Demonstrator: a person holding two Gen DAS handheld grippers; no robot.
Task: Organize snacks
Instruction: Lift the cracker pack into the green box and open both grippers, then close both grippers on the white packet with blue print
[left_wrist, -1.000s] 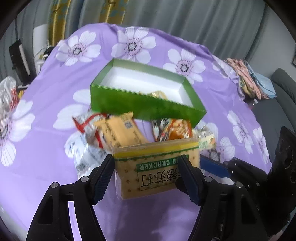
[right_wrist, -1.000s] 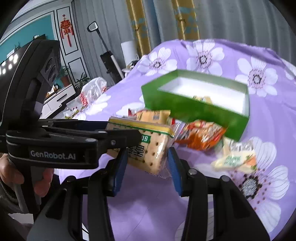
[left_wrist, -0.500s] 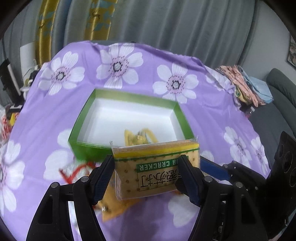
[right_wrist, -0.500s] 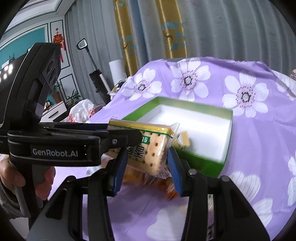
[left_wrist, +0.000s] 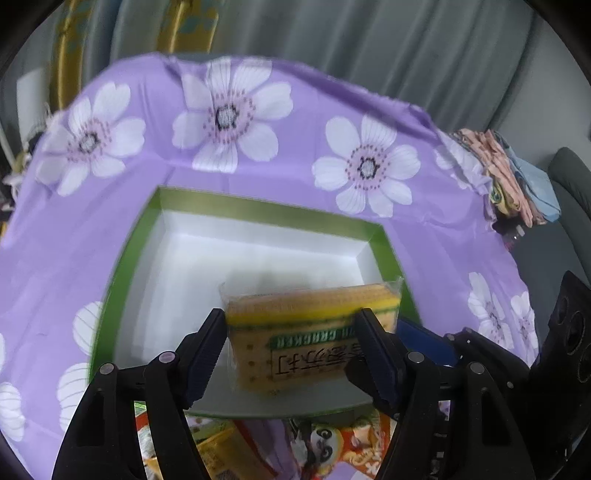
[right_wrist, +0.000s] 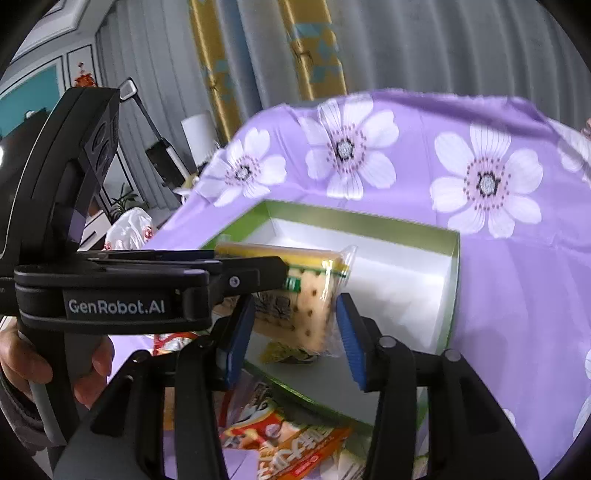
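A: State the condition of the left gripper (left_wrist: 291, 341).

B: It clamps the cracker pack (left_wrist: 314, 332) across its width, one pad on each side. The pack is yellow and green, wrapped in clear film.

A: Position of the pack relative to the green box (left_wrist: 122, 280)?

B: Above the box's white interior, toward its near wall and its right-hand side as the left wrist camera sees it. Whether the pack touches the box floor cannot be determined.

A: Condition of the right gripper (right_wrist: 295, 334)?

B: Its jaws have just been opening. The end of the cracker pack sits between the blue pads (right_wrist: 349, 339). A gap shows between the right-hand pad and the crackers; only the loose film reaches toward that pad. The left-hand pad lies close against the pack, contact unclear. The right gripper does not clamp.

A: Other contents of the box?

B: One small yellow packet (right_wrist: 286, 354) lies inside, just under the held pack, against the near wall.

A: Items outside the box?

B: An orange snack bag (right_wrist: 291, 448) lies on the purple flowered cloth (right_wrist: 517, 295) just in front of the near wall, with further wrappers (left_wrist: 221, 448) beside it, partly hidden by the gripper frames.

A: Operator?

B: A hand (right_wrist: 33, 363) grips the left tool's handle, left of the box in the right wrist view.
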